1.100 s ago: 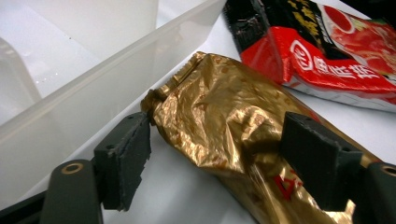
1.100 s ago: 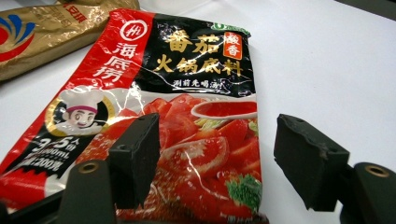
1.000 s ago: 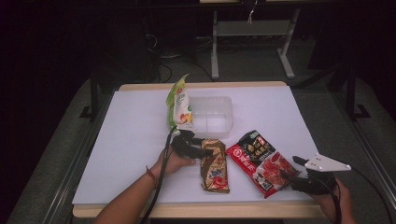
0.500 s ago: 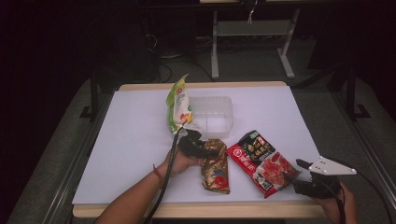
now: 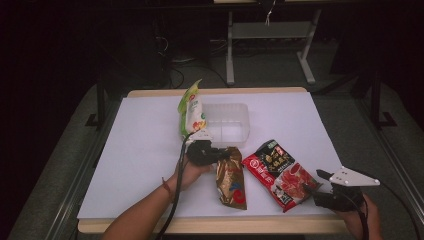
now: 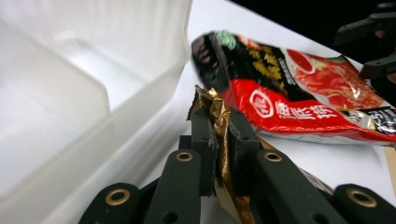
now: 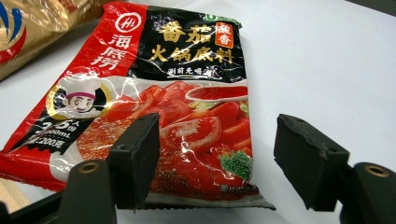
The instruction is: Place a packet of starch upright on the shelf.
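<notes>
Two jaws of left gripper [image 6: 218, 140] just closed, now pinching top edge of gold snack packet [image 5: 231, 177] beside clear plastic container [image 5: 227, 122]; probably lift into it comes next. Right gripper [image 7: 215, 154] wide open, empty, over red hotpot-base pouch [image 7: 163, 102].

Dim surroundings in the high view; white table [image 5: 150, 150] evenly lit from above, shadows faint. Slight softness throughout. Left gripper view: tub [image 6: 70, 93] overexposed and blurred, red pouch [image 6: 299, 93] soft. Right gripper view: glare streaks on the pouch, near jaws out of focus.
</notes>
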Tool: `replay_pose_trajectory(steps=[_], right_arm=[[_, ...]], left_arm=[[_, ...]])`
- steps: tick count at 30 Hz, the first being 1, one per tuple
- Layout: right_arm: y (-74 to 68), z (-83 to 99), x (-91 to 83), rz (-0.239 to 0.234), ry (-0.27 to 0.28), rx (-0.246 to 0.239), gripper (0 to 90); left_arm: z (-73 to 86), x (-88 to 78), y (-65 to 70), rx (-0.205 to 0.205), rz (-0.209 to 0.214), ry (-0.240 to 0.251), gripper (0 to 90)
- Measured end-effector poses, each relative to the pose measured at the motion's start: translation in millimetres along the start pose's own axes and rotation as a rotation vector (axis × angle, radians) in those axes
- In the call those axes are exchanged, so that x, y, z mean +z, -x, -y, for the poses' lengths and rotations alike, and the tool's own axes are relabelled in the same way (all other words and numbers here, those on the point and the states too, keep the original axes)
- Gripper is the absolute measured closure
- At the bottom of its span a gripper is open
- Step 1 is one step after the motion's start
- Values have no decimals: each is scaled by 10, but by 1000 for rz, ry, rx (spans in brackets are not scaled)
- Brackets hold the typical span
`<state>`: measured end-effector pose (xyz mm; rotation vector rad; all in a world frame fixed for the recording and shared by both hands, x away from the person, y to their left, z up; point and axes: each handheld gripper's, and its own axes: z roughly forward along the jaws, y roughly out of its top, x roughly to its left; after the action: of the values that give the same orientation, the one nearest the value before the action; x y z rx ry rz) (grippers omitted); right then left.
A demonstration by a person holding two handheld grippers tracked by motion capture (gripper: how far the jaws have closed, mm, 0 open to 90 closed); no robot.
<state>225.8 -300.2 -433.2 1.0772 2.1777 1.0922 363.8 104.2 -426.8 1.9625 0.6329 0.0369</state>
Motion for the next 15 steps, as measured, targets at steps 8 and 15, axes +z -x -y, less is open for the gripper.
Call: replay_pose_trajectory(steps=[8, 15], right_arm=[[-12, -22, 3, -2, 5, -5, 309], [-2, -44, 21, -5, 12, -8, 309]], left_arm=[[-131, -342, 144, 48, -13, 162, 857], [-261, -674, 270, 74, -11, 271, 866]])
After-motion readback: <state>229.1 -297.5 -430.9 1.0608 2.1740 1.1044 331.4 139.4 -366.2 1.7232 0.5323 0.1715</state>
